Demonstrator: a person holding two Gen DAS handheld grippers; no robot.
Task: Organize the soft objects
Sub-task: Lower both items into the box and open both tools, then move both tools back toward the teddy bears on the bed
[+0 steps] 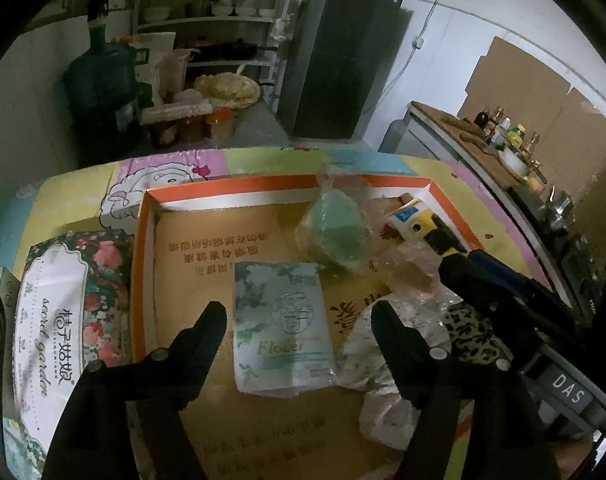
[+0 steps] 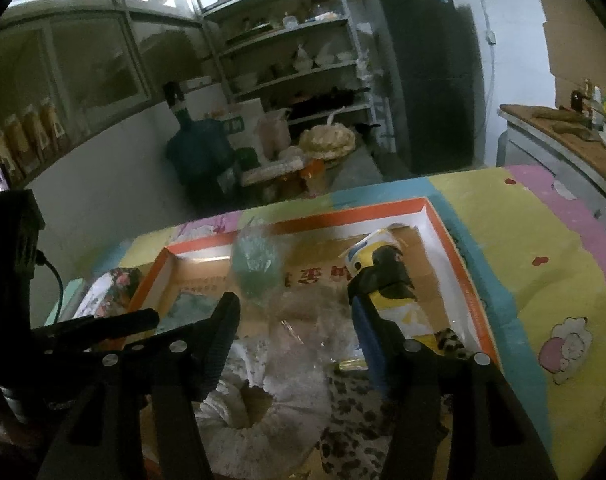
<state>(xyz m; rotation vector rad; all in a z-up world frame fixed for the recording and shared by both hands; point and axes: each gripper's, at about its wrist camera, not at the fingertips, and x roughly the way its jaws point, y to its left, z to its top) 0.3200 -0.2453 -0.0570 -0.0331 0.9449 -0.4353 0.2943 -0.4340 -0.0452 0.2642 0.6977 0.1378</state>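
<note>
A shallow cardboard box with an orange rim (image 1: pixel 143 240) (image 2: pixel 459 240) lies on the table. In it lie a pale green tissue pack (image 1: pixel 281 320), a green item in clear wrap (image 1: pixel 335 236) (image 2: pixel 257 268), crumpled clear plastic (image 1: pixel 415 272), a yellow and white pack (image 1: pixel 415 220) (image 2: pixel 377 276), and a white and leopard-print soft item (image 2: pixel 303 396) (image 1: pixel 475 332). My left gripper (image 1: pixel 299 316) is open over the green tissue pack, holding nothing. My right gripper (image 2: pixel 295 312) is open above the soft item and plastic, its right finger beside the yellow pack.
A floral tissue pack (image 1: pixel 59 316) (image 2: pixel 107 292) lies left of the box. The table has a colourful cartoon cloth (image 2: pixel 543 264). Beyond stand a water jug (image 1: pixel 99 88), shelves (image 2: pixel 287 52), a dark fridge (image 1: pixel 339 52) and a counter with bottles (image 1: pixel 499 132).
</note>
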